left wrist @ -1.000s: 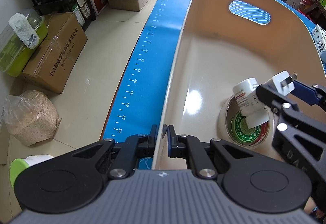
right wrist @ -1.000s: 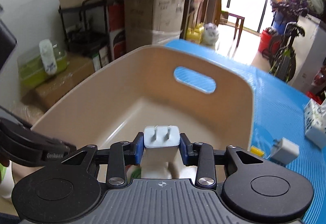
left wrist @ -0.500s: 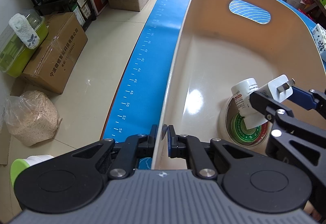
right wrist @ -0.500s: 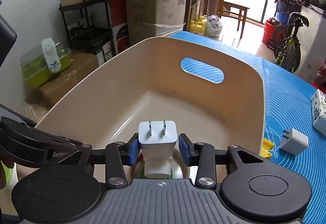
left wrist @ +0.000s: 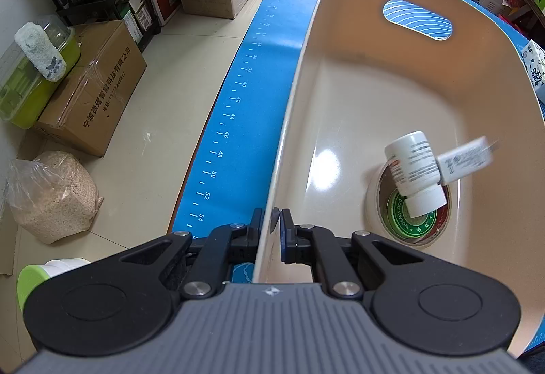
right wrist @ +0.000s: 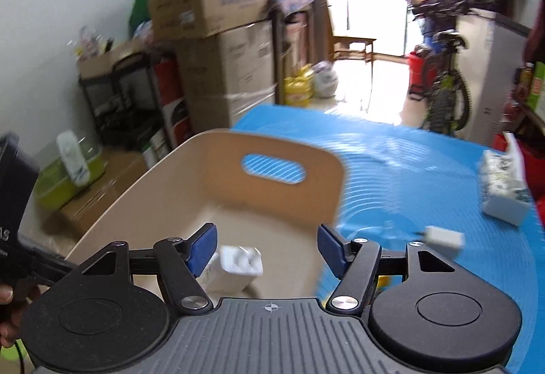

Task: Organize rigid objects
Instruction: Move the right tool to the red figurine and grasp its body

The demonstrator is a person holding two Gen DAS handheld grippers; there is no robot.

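The left gripper (left wrist: 275, 231) pinches the near wall of the beige bin (left wrist: 296, 101), one finger outside over the blue mat (left wrist: 238, 94) and the other inside, the wall clamped between the pads. Inside the bin, a white bottle (left wrist: 414, 171) lies tilted on its side across a roll of tape (left wrist: 408, 224) with a green and red core label, which lies flat on the bin floor near the right wall. A white charger (left wrist: 465, 160) sits in the bin just beside the bottle, touching or overlapping its right edge; it is motion-blurred in the left wrist view, so I cannot tell whether it rests on anything. The right gripper (right wrist: 269, 249) is spread wide, its blue pads (right wrist: 204, 248) well apart and nothing between them (the whole view is smeared by motion). Below the left pad the charger (right wrist: 240, 263) shows its two prongs, lying within the bin (right wrist: 190, 190) and free of the fingers. On the mat (right wrist: 408, 176) to the right of the bin lies a second charger (right wrist: 442, 237), and farther right a printed white box (right wrist: 502, 190). The bin's far wall has an oval handle cutout (right wrist: 272, 169) through which the mat shows.
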